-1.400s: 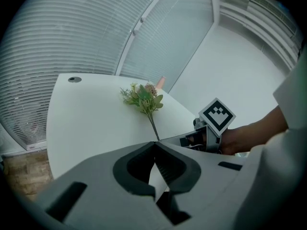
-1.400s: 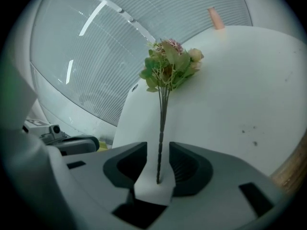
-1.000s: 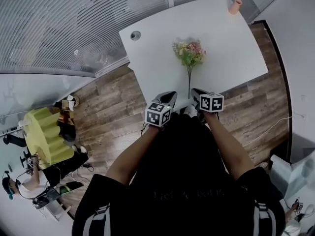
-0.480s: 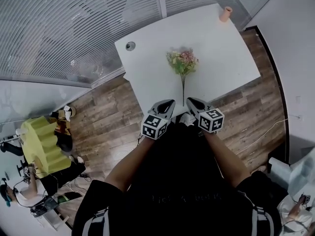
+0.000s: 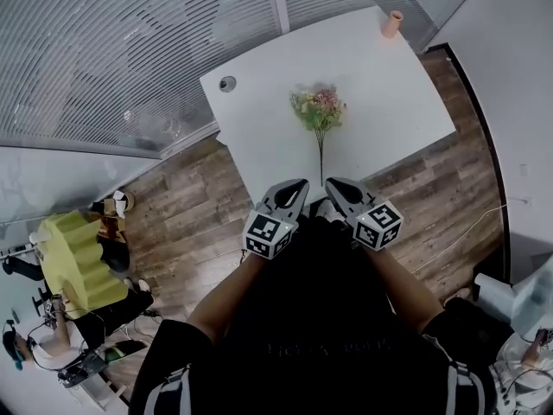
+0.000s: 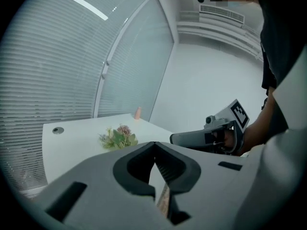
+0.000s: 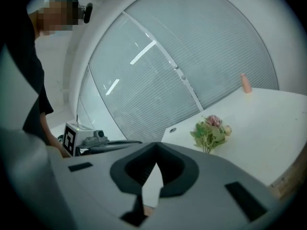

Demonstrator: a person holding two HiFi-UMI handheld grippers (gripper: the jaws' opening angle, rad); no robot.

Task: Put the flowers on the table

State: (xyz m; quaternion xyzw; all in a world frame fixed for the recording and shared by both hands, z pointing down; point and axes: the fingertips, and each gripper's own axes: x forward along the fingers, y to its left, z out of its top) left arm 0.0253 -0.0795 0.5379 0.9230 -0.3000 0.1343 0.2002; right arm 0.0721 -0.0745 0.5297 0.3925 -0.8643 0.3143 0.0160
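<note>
A small bouquet of flowers (image 5: 318,109) with pink and yellow blooms lies on the white table (image 5: 380,85), its thin stem pointing at the front edge. Both gripper views show the flowers (image 6: 118,138) (image 7: 210,131) out ahead, untouched. My left gripper (image 5: 298,184) and right gripper (image 5: 333,182) hover side by side at the table's front edge, just short of the stem's end. The left gripper (image 6: 154,145) is shut with nothing in it. The right gripper (image 7: 156,145) is shut and holds nothing either.
A peach cup (image 5: 393,22) stands at the table's far right corner. A round cable grommet (image 5: 226,83) sits near the far left corner. Blinds run behind the table, and wood floor lies on both sides. A yellow foam piece (image 5: 73,253) is far to the left.
Both grippers have drawn back a little toward my body, away from the stem's end. The flowers have stayed in place on the table.
</note>
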